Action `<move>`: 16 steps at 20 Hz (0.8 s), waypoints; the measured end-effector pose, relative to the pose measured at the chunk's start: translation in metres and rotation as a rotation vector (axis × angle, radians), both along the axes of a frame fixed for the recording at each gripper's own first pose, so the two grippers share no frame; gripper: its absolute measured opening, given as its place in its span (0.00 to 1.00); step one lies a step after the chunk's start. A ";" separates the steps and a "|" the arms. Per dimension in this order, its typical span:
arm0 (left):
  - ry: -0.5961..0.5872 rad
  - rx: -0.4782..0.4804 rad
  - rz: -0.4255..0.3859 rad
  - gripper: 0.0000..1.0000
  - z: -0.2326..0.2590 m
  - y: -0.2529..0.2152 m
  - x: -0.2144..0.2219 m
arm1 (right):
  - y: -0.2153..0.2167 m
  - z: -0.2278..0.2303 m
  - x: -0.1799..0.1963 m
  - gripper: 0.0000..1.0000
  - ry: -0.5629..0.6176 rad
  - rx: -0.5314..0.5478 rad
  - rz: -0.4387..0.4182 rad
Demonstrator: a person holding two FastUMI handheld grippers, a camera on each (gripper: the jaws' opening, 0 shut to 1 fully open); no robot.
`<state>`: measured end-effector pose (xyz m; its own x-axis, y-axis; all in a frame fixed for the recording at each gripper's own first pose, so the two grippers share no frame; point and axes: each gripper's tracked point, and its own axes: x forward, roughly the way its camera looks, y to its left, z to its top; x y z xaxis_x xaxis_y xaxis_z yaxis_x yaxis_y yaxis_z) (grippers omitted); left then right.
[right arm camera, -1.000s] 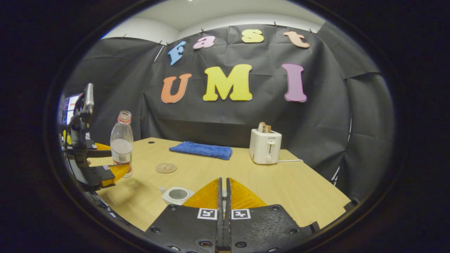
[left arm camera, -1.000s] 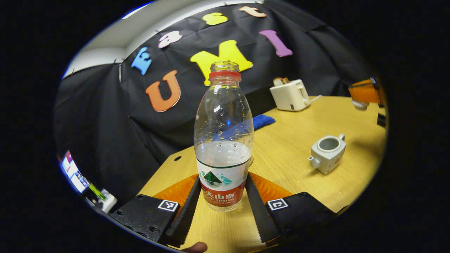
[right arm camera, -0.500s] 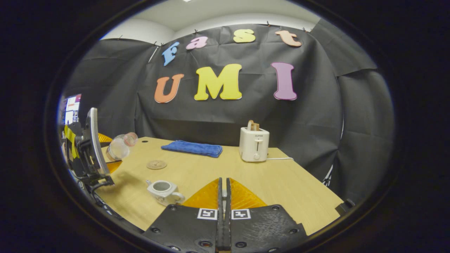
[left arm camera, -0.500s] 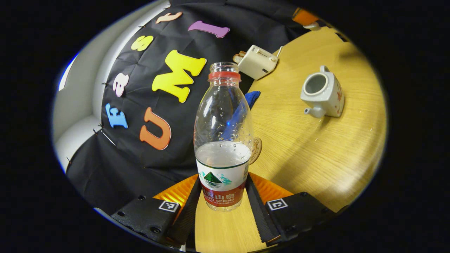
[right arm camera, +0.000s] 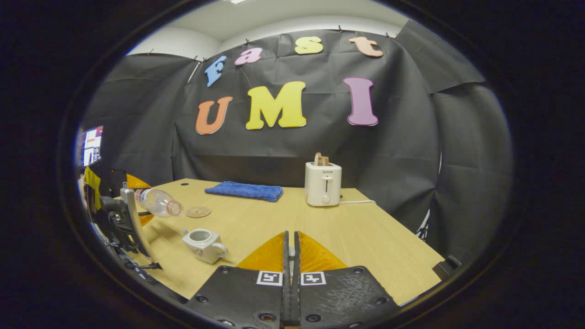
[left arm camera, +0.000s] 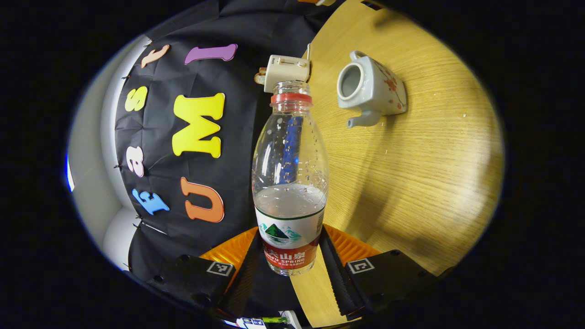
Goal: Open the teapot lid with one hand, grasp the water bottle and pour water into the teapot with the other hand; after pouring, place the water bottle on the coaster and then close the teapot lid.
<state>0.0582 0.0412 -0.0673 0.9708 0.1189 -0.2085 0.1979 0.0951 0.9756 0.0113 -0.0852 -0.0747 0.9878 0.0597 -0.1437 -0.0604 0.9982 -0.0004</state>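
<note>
A clear water bottle [left arm camera: 290, 183] with a red neck ring, uncapped and about a third full, sits between the fingers of my left gripper [left arm camera: 290, 235], which is shut on its labelled lower part. In the right gripper view the bottle [right arm camera: 157, 203] lies nearly level, mouth pointing right, above and left of the teapot [right arm camera: 203, 244]. The white teapot [left arm camera: 372, 89] stands lidless on the table, just right of the bottle's mouth. A round coaster [right arm camera: 198, 211] lies behind it. My right gripper [right arm camera: 289, 237] is shut, with a small pale piece, the teapot lid, showing in the slit between its fingers.
On the wooden table [right arm camera: 365, 237], a white toaster [right arm camera: 323, 183] with bread stands at the back, a folded blue cloth [right arm camera: 243, 190] to its left. A lit screen [right arm camera: 91, 146] is at far left. The table's right edge is near the black wall.
The bottle has tipped from upright to nearly level, its mouth swinging toward the teapot, and my left gripper has come closer to the teapot. The right gripper stays shut, drifting slightly.
</note>
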 end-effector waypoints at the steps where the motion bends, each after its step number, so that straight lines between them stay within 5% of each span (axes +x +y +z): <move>1: 0.002 0.022 -0.002 0.75 0.003 -0.002 0.002 | -0.002 0.000 -0.001 0.00 -0.001 -0.001 -0.002; 16: -0.052 0.295 -0.026 0.75 0.030 -0.010 0.012 | -0.014 -0.001 -0.007 0.02 -0.011 0.005 -0.012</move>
